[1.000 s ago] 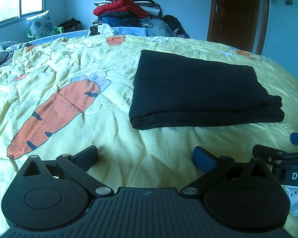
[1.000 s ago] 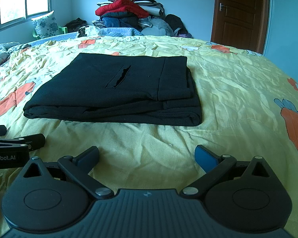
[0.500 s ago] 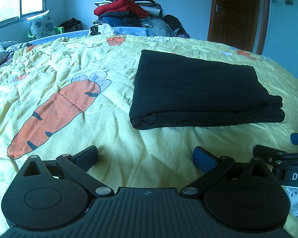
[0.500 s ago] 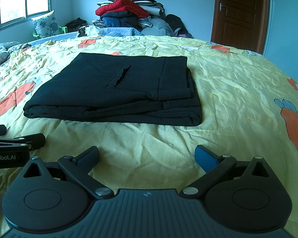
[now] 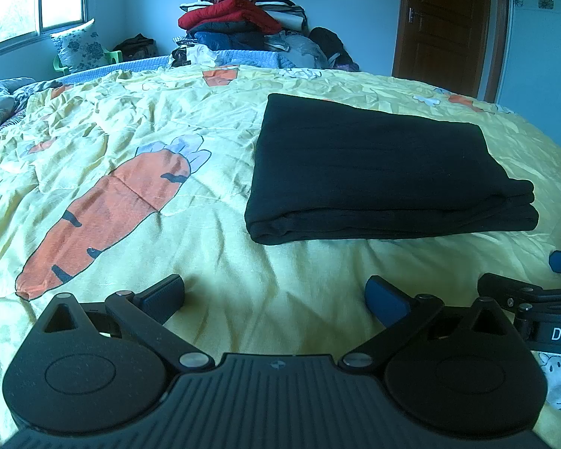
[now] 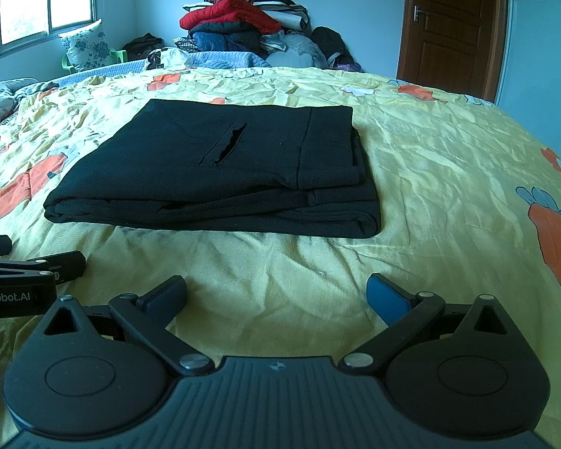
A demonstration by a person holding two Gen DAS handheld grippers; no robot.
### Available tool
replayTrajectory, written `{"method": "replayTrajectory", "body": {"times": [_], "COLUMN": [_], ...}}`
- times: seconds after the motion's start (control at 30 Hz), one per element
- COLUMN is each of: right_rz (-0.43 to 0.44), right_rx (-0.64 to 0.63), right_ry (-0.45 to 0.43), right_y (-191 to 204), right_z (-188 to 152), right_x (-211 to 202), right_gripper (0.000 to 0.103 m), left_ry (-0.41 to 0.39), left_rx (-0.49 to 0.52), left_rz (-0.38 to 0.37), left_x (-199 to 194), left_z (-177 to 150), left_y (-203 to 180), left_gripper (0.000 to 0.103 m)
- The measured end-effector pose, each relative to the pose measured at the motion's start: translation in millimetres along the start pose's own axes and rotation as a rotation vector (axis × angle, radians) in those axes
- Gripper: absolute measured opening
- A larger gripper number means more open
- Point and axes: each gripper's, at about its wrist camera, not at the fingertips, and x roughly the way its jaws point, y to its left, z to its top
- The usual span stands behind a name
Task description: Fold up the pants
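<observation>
The black pants (image 5: 377,172) lie folded into a flat rectangular stack on the yellow carrot-print bedspread (image 5: 138,142). In the right wrist view the pants (image 6: 220,172) show a pocket slit on top. My left gripper (image 5: 275,295) is open and empty, low over the bedspread in front of the stack's left corner. My right gripper (image 6: 276,293) is open and empty, in front of the stack's near edge. Neither touches the pants. Each gripper shows at the other view's edge.
A tall pile of clothes (image 5: 243,26) stands at the far end of the bed. A brown door (image 5: 445,26) is at the back right. A window (image 5: 30,3) and a floral pillow (image 5: 80,50) are at the back left.
</observation>
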Motion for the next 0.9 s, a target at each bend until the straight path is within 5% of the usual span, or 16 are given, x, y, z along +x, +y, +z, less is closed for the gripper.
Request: {"method": "replayTrajectory", "body": {"times": [0.37, 0.9], "right_rz": [0.000, 0.000], "right_rx": [0.000, 0.000], "right_ry": [0.000, 0.000], "right_y": [0.0, 0.1], "right_z": [0.2, 0.1], "right_x": [0.2, -0.2], "right_gripper": [0.103, 0.103], "left_ry": [0.000, 0.021], "left_rx": [-0.004, -0.023], "left_rz": [0.002, 0.102], "left_x": [-0.3, -6.0], "left_z": [-0.5, 2.6], "left_y": [0.0, -8.1], "left_gripper": [0.103, 0.103]}}
